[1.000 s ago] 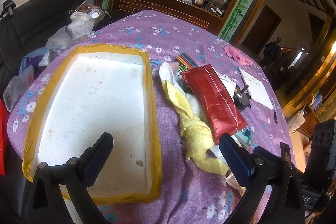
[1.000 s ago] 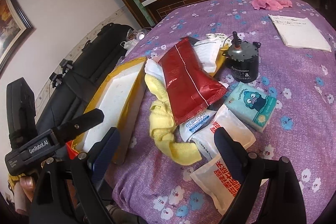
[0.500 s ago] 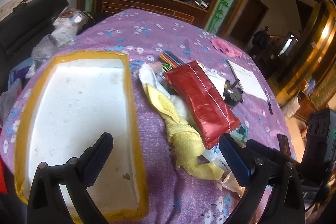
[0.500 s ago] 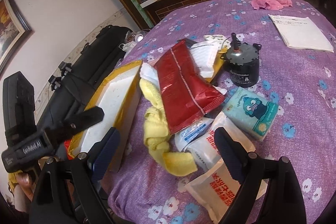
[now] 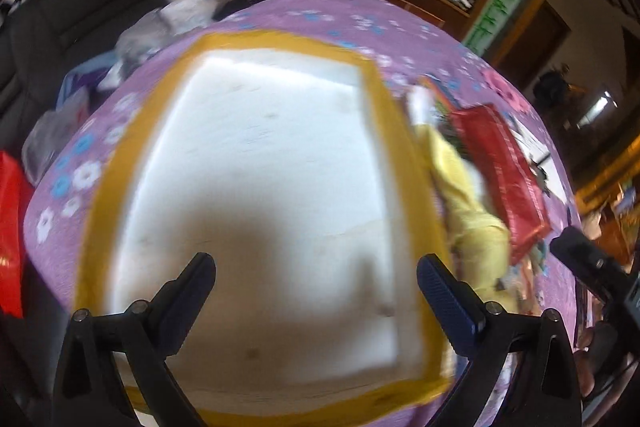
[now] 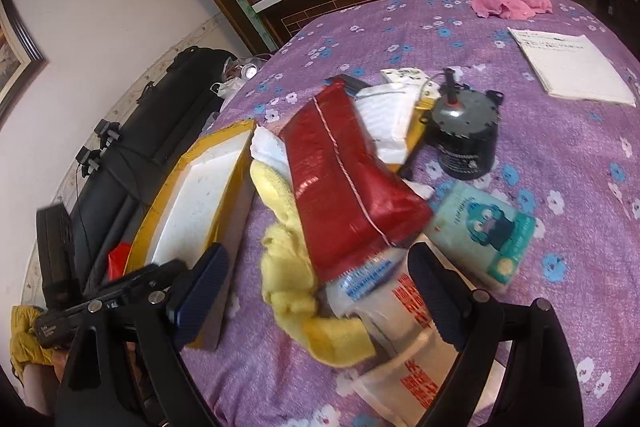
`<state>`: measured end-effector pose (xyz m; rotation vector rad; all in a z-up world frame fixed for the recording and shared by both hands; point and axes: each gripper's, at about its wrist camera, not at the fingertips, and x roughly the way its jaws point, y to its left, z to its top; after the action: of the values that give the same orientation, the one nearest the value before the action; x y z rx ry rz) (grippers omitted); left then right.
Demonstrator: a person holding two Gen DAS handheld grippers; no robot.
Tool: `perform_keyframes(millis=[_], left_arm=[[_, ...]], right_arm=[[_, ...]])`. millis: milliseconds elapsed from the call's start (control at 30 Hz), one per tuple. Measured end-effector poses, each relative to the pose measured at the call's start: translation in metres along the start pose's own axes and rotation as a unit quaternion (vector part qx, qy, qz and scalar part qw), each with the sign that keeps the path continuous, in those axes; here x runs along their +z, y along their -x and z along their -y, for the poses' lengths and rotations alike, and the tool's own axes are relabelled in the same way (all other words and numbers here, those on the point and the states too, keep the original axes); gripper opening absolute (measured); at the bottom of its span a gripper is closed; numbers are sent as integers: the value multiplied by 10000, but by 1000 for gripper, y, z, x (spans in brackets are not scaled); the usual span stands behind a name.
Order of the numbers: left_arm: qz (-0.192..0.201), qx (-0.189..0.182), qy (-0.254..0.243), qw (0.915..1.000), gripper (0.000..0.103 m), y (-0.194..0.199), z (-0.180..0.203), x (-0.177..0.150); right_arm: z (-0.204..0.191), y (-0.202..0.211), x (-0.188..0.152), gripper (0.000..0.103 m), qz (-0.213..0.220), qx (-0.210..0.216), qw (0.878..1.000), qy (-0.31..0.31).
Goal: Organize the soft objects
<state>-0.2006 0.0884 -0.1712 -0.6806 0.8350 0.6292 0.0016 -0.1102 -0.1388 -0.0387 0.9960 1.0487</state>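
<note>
Right gripper spread wide, holding nothing, over the crumpled yellow cloth at lower centre, which lies under the red pouch. Left gripper spread, empty, over the white foam tray. Only the right view shows the tissue pack, black motor and pink cloth at upper right.

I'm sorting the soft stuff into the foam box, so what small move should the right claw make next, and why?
Probably lower the right claw onto the yellow cloth and close. Its jaws are open and empty, the cloth lies between the fingers and beside the foam box, and the left claw hangs open over that box.
</note>
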Motion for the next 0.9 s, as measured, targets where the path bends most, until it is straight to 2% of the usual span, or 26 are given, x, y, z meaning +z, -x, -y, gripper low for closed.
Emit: perform_keyframes(millis=[133, 267, 400, 500, 567, 667, 900], left_arm=[[33, -347, 157, 9993, 102, 10, -18, 3], [229, -255, -34, 9994, 102, 24, -18, 8], [325, 189, 0, 9993, 102, 32, -29, 6], [315, -13, 182, 9993, 102, 39, -32, 1], [384, -168, 175, 9990, 102, 48, -21, -5], [450, -430, -174, 9979, 102, 55, 18, -13], [-15, -1114, -601, 9920, 102, 38, 95, -16]], right_arm=[[-10, -8, 4, 91, 25, -20, 10000, -68], [-20, -9, 2, 91, 38, -44, 10000, -54], [-16, 1, -6, 91, 133, -108, 9997, -149], [-8, 11, -12, 91, 162, -92, 9997, -181], [-2, 18, -15, 91, 232, -156, 9994, -183], [12, 24, -17, 91, 265, -61, 9992, -308], [53, 41, -24, 91, 217, 8, 9988, -434]])
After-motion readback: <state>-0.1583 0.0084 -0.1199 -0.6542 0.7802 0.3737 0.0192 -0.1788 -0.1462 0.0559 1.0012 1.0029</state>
